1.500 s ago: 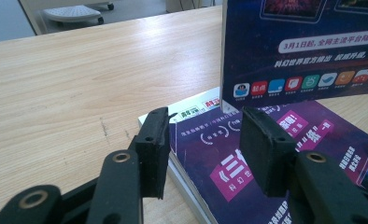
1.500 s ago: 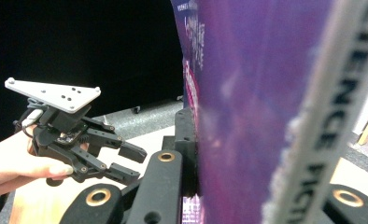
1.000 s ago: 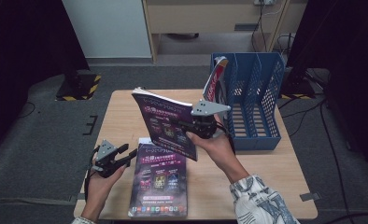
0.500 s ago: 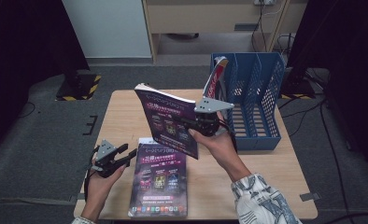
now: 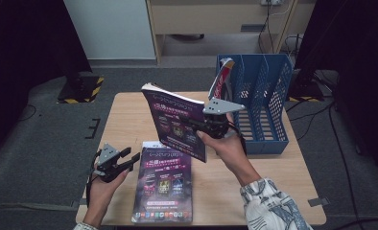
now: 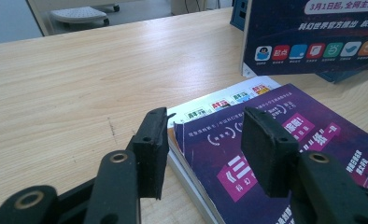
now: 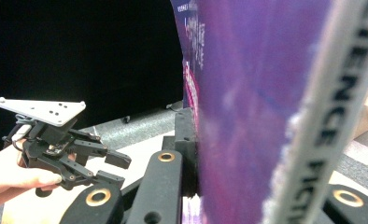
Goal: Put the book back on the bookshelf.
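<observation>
Magazine (image 5: 175, 122) hangs above the table (image 5: 124, 115), clamped near its lower right edge in the right gripper (image 5: 215, 125); right gripper view has a black pad flat against the purple cover. Glossy, thin, floppy, light; likely to sag and slip if pinched at a corner, so better gripped close to the spine. Blue file rack (image 5: 259, 103) stands just beyond. Left gripper (image 5: 117, 162) hovers, jaws partly apart and holding nothing, at the corner of the flat magazines (image 6: 247, 135).

Glossy paper magazine (image 5: 176, 125), matt wooden table (image 5: 129, 115), apparently plastic blue rack (image 5: 268, 96).
</observation>
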`<state>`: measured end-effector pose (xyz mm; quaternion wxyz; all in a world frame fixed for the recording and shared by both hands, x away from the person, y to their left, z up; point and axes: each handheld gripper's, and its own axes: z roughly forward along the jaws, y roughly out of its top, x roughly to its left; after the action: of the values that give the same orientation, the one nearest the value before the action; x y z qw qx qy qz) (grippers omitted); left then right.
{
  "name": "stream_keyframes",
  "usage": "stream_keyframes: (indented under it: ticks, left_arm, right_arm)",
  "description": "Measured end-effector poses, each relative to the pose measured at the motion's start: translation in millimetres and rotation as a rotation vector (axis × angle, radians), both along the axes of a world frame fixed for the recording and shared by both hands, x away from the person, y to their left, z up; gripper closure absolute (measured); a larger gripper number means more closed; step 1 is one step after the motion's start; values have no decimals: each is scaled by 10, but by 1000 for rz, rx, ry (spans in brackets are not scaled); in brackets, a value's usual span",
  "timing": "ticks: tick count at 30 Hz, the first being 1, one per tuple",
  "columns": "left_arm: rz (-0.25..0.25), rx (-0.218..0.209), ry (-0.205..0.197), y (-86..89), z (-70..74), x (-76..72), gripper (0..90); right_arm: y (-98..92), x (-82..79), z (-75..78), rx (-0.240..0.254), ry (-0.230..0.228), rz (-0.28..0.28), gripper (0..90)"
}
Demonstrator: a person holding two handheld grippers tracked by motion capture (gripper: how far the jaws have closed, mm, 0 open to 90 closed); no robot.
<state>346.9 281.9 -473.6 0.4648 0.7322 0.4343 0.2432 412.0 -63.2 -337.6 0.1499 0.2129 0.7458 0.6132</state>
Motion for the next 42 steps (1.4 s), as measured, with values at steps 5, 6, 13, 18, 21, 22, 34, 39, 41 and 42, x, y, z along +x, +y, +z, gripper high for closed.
stream_keyframes:
  ticks: [5,6,13,18,21,22,34,39,41,42]
  left_arm:
    - [-1,2,-1,-2,0,0,514]
    - [0,2,-1,-1,0,0,514]
    - [0,1,-1,0,2,-3,514]
    - [0,3,-2,-3,1,-3,514]
    - [1,3,-2,-2,2,-3,514]
    - [1,2,-2,-1,2,-4,513]
    - [1,9,-3,-8,0,-4,512]
    - [2,8,-2,-7,-2,-4,511]
    - [3,8,-2,-7,-3,-2,507]
    - [4,8,-2,-7,-4,-2,506]
  right_arm:
    - [-40,-8,17,4,-2,-4,829]
    - [-50,-11,21,4,0,-5,830]
    - [-117,-45,56,6,-5,-10,829]
    - [-183,-67,87,11,-8,-13,830]
    - [-240,-77,110,14,-7,-17,830]
    - [-252,-79,114,16,-8,-18,830]
    - [-469,-95,180,23,0,-45,829]
    - [-526,-93,190,24,2,-47,830]
    - [-549,-97,193,25,4,-50,830]
    - [-564,-98,196,25,4,-52,830]
